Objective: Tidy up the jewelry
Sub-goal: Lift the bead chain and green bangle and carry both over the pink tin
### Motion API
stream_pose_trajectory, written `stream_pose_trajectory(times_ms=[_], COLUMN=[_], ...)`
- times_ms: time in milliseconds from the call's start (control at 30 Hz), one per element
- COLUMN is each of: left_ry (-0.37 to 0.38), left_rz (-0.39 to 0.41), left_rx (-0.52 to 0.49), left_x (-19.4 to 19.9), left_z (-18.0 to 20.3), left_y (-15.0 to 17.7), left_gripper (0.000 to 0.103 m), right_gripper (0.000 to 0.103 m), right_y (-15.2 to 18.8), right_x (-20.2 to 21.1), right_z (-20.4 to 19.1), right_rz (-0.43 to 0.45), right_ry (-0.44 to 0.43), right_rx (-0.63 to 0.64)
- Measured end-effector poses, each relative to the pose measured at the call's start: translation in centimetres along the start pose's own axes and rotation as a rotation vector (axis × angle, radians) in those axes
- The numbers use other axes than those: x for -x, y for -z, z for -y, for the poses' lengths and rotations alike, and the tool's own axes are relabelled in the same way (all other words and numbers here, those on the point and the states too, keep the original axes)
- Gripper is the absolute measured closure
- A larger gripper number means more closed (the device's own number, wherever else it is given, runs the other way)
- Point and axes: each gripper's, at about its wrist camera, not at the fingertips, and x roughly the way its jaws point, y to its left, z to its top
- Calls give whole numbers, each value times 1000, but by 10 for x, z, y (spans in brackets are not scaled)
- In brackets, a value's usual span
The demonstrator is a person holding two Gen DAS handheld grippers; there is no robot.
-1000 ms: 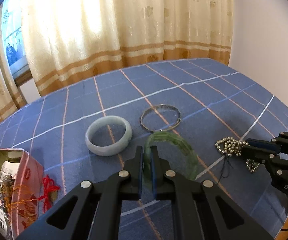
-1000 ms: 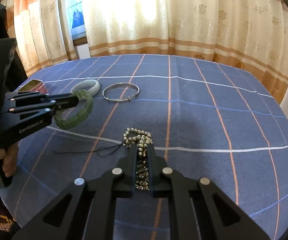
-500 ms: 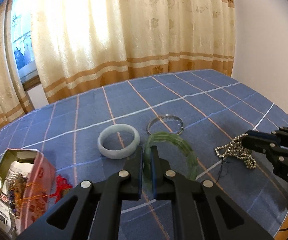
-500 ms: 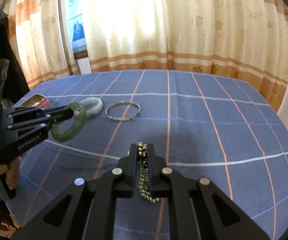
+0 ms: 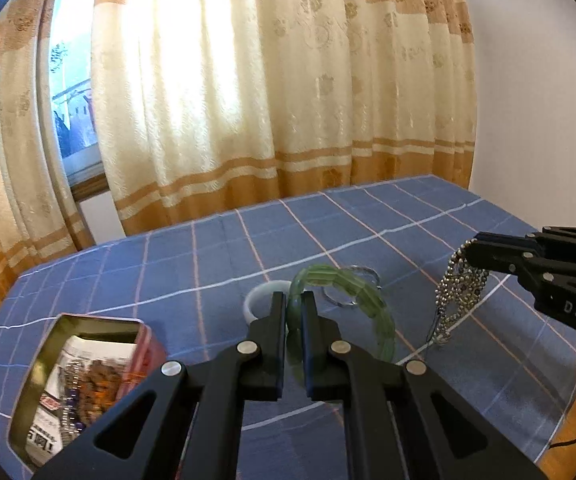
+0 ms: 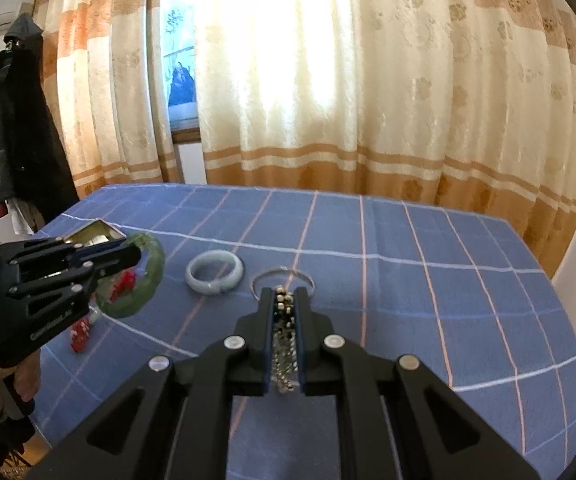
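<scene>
My left gripper is shut on a green segmented bangle, held up off the blue checked tablecloth. From the right wrist view the same left gripper carries the green bangle at the left. My right gripper is shut on a silver bead chain, which dangles in the air; seen from the left wrist, that right gripper has the bead chain hanging from it. A pale jade bangle and a thin silver bangle lie on the cloth.
An open red tin holding jewelry sits at the table's near left, with a red knotted cord beside it. A thin black thread trails from the chain. Curtains hang behind the table; a dark coat hangs at left.
Both grippers have risen from the table with their loads. The bead chain has left the cloth and now dangles. The green bangle sits higher, over the pale and silver bangles.
</scene>
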Motion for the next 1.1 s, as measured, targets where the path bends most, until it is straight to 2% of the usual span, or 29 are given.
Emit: stream_pose_trajectory(times_ms=[367, 600, 1100], left_ry=[-72, -139, -260], left_rz=[40, 52, 53], left_rx=[44, 74, 121], left_x=[23, 35, 63], left_z=[-38, -77, -145], left_y=[-6, -7, 4], left_gripper=[97, 97, 97], right_gripper=[92, 92, 92], right_y=[-29, -51, -87], right_x=[0, -3, -20], right_z=[-30, -58, -135], right_rz=[50, 80, 127], right_ry=[-37, -75, -198], right_rx=[55, 102, 208])
